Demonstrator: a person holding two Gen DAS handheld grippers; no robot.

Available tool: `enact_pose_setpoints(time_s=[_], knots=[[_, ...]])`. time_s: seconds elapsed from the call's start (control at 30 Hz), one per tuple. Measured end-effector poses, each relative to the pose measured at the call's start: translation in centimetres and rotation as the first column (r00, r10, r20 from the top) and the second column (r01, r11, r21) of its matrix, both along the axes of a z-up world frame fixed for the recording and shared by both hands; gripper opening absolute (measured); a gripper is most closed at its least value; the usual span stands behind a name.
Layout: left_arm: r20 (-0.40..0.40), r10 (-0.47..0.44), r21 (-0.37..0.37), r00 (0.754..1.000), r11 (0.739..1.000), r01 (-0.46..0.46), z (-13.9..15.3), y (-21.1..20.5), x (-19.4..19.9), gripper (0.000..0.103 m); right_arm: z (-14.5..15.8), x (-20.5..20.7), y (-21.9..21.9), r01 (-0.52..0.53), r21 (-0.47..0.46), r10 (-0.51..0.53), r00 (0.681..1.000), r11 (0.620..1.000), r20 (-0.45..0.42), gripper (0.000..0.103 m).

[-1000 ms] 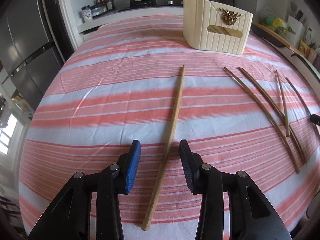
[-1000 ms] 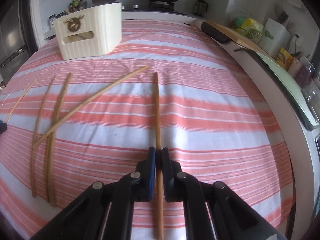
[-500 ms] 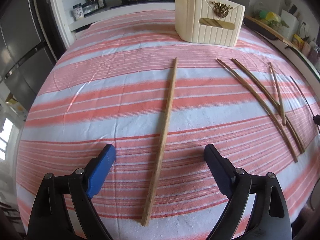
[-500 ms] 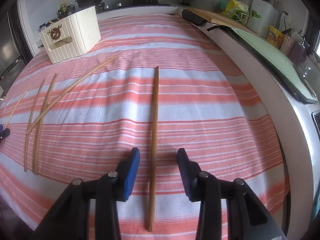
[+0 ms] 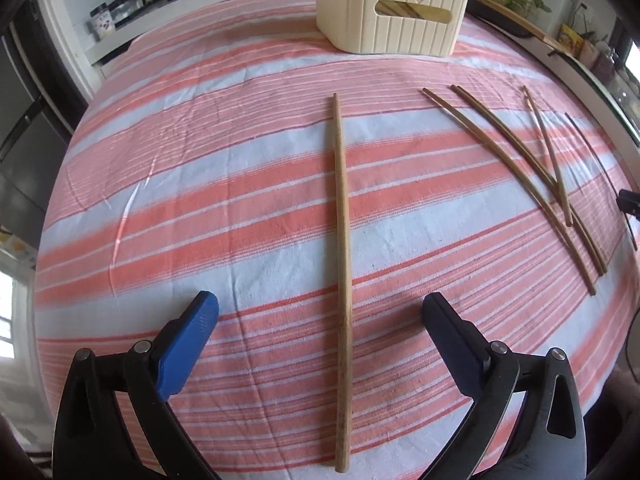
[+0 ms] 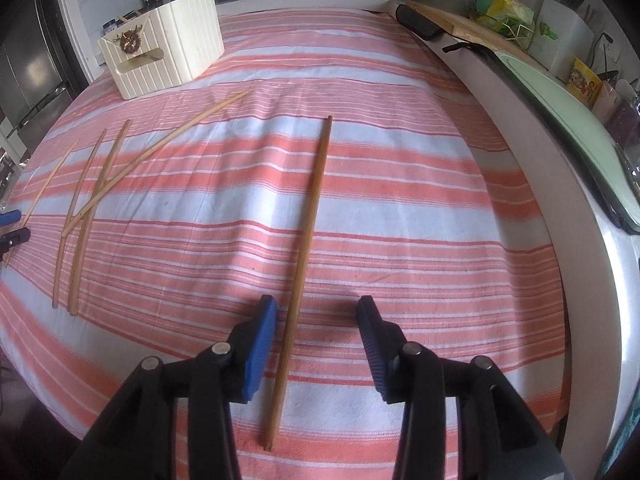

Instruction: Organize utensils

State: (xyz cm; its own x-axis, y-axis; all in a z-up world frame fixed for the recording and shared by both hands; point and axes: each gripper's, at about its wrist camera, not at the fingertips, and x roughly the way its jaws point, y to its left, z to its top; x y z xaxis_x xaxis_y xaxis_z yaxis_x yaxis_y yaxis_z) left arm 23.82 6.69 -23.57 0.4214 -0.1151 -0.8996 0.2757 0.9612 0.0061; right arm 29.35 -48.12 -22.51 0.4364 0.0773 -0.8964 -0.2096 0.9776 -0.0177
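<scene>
1. We use the cream box (image 5: pixel 394 8) as our landmark; it stands at the far end of the striped cloth (image 5: pixel 240 208), with a gold ornament above a slot in its front wall.
2. Our left tongs (image 5: pixel 320 312) gape wide and hold nothing; the blue pads (image 5: pixel 188 344) sit well apart on either side of a stick.
3. That left stick (image 5: pixel 342 264) lies flat on the cloth, its far tip pointing toward the box and its near end between the two black arms, touching neither pad.
4. Our right tongs (image 6: pixel 317 322) are also parted, less widely, and grip nothing.
5. The right stick (image 6: pixel 306 248) lies flat on the cloth, well to the right of the box, running from below the tongs away toward the far edge; it passes nearer the left pad (image 6: pixel 260 344) but we see a gap between them.
6. Between the two long sticks, nearer us than the box, lies a loose group of thinner sticks (image 6: pixel 86 216): two close together, one slanting across them toward the box, and one more off to the outer side.
7. At the left edge of the right view a blue and black tip shows, probably the left tongs, though we cannot tell for sure.
</scene>
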Motion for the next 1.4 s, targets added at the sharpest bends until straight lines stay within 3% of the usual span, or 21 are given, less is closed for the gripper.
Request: enact_pose_setpoints(time_s=[0.2, 0.33, 0.67, 0.87, 0.93, 0.97, 1.0, 1.17, 1.4], knots=[[-0.062, -0.083, 0.038, 0.995, 0.996, 0.085, 0.2, -0.8, 2.5, 0.101, 0.2, 1.5, 0.1, -0.014, -0.021, 0.012, 0.998, 1.000, -0.057, 0.043], [-0.087, -0.137, 0.047, 0.987, 0.989, 0.142, 0.4, -1.6, 4.1, 0.095, 0.1, 3.5, 0.4, -0.025, -0.022, 0.022, 0.993, 0.999, -0.113, 0.041], [-0.105, -0.094, 0.020, 0.990, 0.995, 0.097, 0.7, -2.7, 9.5, 0.081, -0.2, 8.1, 1.5, -0.040, -0.028, 0.034, 0.984, 0.999, -0.172, 0.032], [-0.100, -0.099, 0.032, 0.990, 0.994, 0.102, 1.2, -4.1, 11.1, 0.054, -0.2, 11.6, 2.1, -0.018, -0.020, 0.014, 0.984, 1.000, -0.176, 0.029], [-0.098, -0.104, 0.018, 0.990, 0.994, 0.106, 1.4, -4.3, 11.3, 0.026, -0.1, 12.7, 2.5, -0.016, -0.025, 0.012, 0.985, 1.000, -0.173, 0.020], [-0.097, -0.100, 0.018, 0.990, 0.995, 0.102, 1.4, -4.3, 11.3, 0.021, -0.1, 13.2, 2.6, -0.016, -0.028, 0.011, 0.985, 0.999, -0.173, 0.012], [-0.098, -0.095, 0.011, 0.991, 0.995, 0.097, 1.5, -4.3, 11.4, 0.009, -0.1, 13.6, 2.8, -0.016, -0.033, 0.010, 0.985, 0.999, -0.170, 0.008], [-0.046, -0.060, -0.032, 0.997, 0.998, 0.059, 2.5, -3.1, 10.8, 0.004, 0.7, 14.7, 3.6, -0.005, 0.000, 0.005, 0.993, 1.000, -0.119, 0.006], [0.132, -0.041, -0.154, 0.990, 0.986, 0.061, 8.7, -0.6, 6.7, 0.004, 8.3, 11.3, 5.3, -0.072, 0.065, 0.062, 0.988, 0.995, 0.142, 0.006]])
